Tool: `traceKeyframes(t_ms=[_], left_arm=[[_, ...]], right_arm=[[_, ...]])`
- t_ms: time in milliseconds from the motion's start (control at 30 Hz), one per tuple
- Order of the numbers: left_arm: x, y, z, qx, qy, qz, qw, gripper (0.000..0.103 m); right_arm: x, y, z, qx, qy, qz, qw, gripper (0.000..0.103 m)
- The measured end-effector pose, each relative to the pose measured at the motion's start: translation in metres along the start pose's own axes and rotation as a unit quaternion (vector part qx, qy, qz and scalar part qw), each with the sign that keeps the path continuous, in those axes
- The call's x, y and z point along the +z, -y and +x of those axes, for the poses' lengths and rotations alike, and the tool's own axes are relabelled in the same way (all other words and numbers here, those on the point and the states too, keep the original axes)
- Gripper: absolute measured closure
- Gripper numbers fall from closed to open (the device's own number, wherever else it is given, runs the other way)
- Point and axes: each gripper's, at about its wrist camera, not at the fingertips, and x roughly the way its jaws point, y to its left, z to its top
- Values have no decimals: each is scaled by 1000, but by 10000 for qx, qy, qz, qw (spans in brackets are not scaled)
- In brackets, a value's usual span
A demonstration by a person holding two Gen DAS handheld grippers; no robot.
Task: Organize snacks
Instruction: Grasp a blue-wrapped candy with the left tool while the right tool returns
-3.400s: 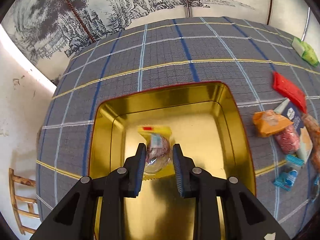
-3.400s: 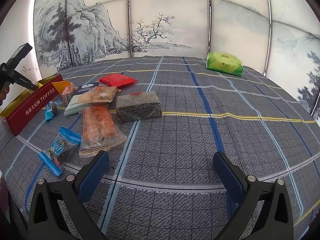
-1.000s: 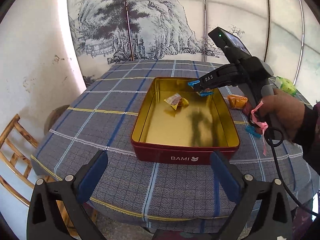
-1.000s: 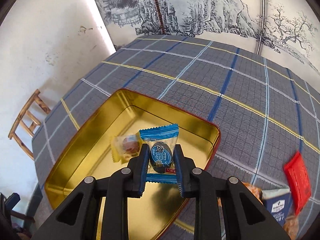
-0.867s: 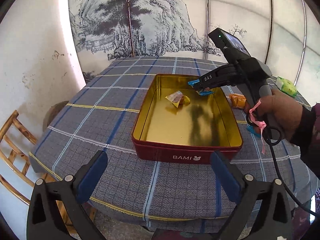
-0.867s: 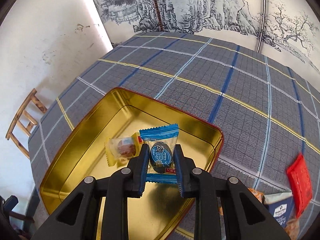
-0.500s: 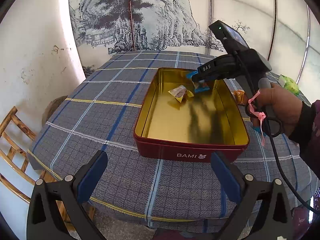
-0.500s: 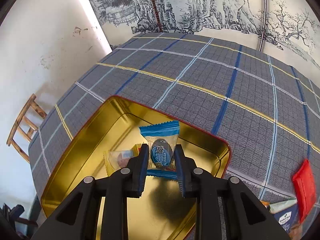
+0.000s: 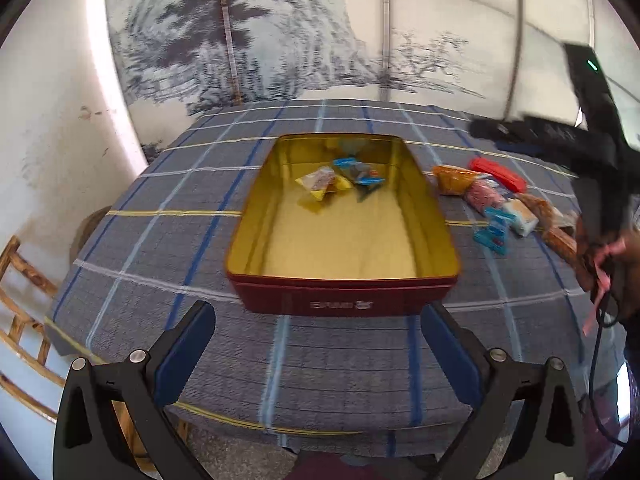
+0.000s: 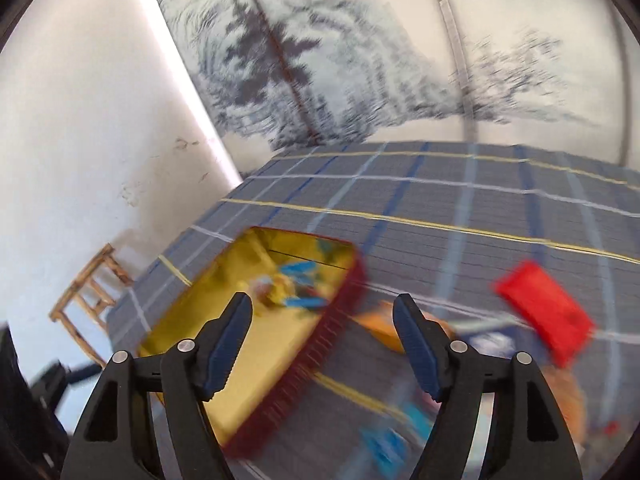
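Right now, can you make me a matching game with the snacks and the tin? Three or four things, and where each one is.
Things:
1. yellow snack packet
2. red packet
3. tin
4. left gripper

Places or states:
A. on the cloth, to the right of the tin
B. open, holding nothing
C. inside the tin, beside a blue-wrapped candy
D. red outside, gold inside

Pairs: 1-C, 2-A, 3-D, 4-B

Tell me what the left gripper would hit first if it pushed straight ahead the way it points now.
Probably the near red wall of the tin, centred ahead of the open, empty left gripper; bare tablecloth lies between, so depth is uncertain.
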Motion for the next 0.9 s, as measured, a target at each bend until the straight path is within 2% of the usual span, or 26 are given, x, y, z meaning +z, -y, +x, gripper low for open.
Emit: traceKeyframes(t_ms=[100,200,233,333,400,433,533,667,733,800,900], left_arm=[[1,20,-1,-377,38,307,9988,2],[6,46,0,-730,77,692,9949,2],[10,57,1,-909,48,835,9923,2],[23,85,10,-1313,-78,1134,9848,2],[32,101,16,-1441,-130,1320,9806,2],[40,114,23,-1506,-178,1453,9777,2],[55,140,43,-1507,-376,1690,9733,2],[68,165,77,-1719,-768,1900,9636,3],[71,177,95,-1745,-969,1974,9598,8],[72,188,113,-1499,-1134,2071,9601,20],[73,194,132,-1487,-1336,2094,9572,29]], right_arm=[[-28,43,-43,-750,82,46,9971,25],[-55,87,-73,-1650,-41,73,9863,22],[-65,104,-81,-1859,-99,160,9824,22],[-83,140,-96,-2128,-134,417,9761,22],[-86,156,-100,-2033,-113,663,9768,22],[-84,161,-104,-1936,29,753,9782,22],[-80,166,-107,-1818,240,785,9799,13],[-87,166,-113,-1551,378,771,9842,13],[-91,168,-119,-1392,502,881,9851,12],[-95,172,-127,-1250,656,1074,9841,11],[-98,178,-133,-1078,828,1269,9826,9]])
